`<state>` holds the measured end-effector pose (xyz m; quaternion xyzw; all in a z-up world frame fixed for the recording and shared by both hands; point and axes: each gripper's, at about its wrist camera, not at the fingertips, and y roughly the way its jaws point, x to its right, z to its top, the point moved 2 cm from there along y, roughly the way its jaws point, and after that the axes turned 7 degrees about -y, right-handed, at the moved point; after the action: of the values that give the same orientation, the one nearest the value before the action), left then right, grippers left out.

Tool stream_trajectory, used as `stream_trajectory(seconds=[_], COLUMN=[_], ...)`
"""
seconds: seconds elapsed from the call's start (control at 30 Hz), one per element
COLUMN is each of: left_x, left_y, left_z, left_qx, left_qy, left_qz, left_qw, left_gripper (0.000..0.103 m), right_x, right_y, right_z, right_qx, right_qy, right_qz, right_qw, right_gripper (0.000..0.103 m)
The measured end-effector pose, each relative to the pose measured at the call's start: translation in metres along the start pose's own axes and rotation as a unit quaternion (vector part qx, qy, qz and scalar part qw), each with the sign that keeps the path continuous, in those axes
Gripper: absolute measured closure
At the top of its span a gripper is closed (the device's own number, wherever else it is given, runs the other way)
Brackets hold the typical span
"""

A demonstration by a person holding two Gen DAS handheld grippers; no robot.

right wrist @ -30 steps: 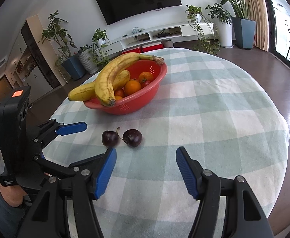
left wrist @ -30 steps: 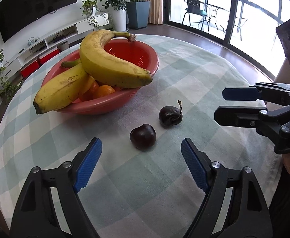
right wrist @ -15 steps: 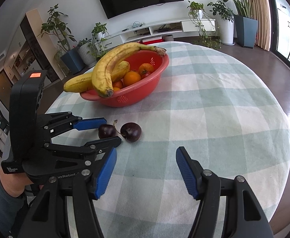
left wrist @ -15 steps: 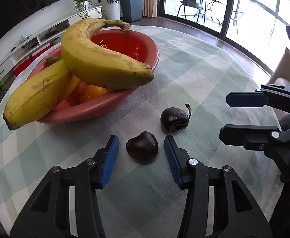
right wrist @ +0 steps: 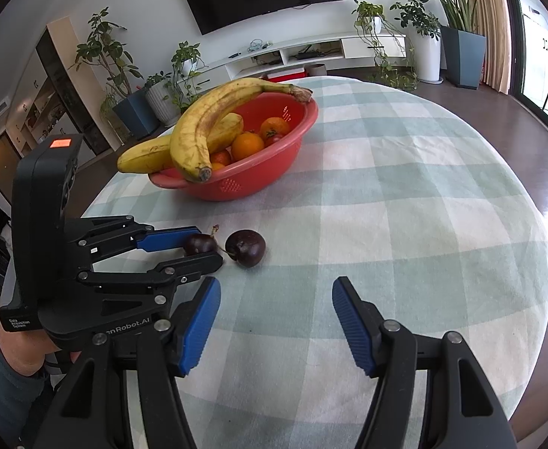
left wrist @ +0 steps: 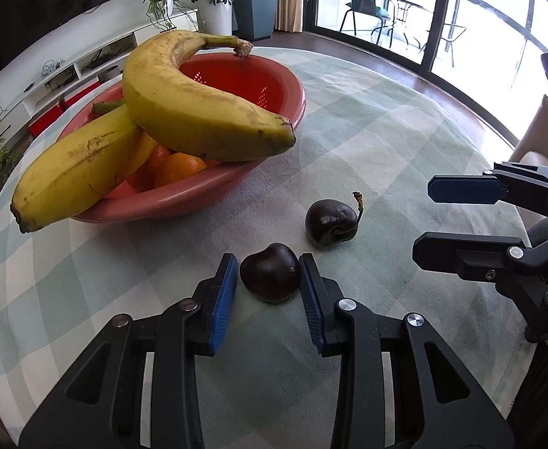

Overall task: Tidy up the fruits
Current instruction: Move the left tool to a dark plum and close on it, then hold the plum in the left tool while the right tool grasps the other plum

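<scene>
Here, a dark cherry (left wrist: 270, 277) on the checked tablecloth (left wrist: 386, 142) is flanked by the blue pads of the left gripper (left wrist: 267, 284), whose jaws are closing; the right pad appears to touch the fruit, though contact on the left cannot be confirmed. A second, stemmed cherry (left wrist: 330, 222) lies just beside it. The right gripper (right wrist: 276, 323) is held with fingers apart over bare cloth. Bananas (left wrist: 195, 108) and oranges (left wrist: 180, 168) are heaped in the red bowl (left wrist: 274, 75) nearby.

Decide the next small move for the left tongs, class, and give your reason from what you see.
Probably finish closing, then lift. The left tongs are closing around the near cherry, which lies on the tablecloth between the blue pads, short of the red bowl. The right tongs wait open, holding nothing.
</scene>
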<state>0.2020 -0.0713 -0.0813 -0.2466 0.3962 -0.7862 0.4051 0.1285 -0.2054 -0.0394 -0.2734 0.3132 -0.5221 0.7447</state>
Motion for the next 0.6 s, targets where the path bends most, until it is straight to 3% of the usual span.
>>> stream_trajectory(seconds=[0.6], left_x=[-0.008], left_y=[-0.019], left_z=[-0.012], left_qx=[0.009], left_qy=[-0.042], left_qz=[-0.010], left_qw=[0.9990], left_gripper=[0.075], right_x=[0.001], right_y=[0.001], right_z=[0.000], right_qx=[0.002], right_qy=[-0.002], right_qz=[0.003], right_qw=[1.000], right_gripper=[0.037])
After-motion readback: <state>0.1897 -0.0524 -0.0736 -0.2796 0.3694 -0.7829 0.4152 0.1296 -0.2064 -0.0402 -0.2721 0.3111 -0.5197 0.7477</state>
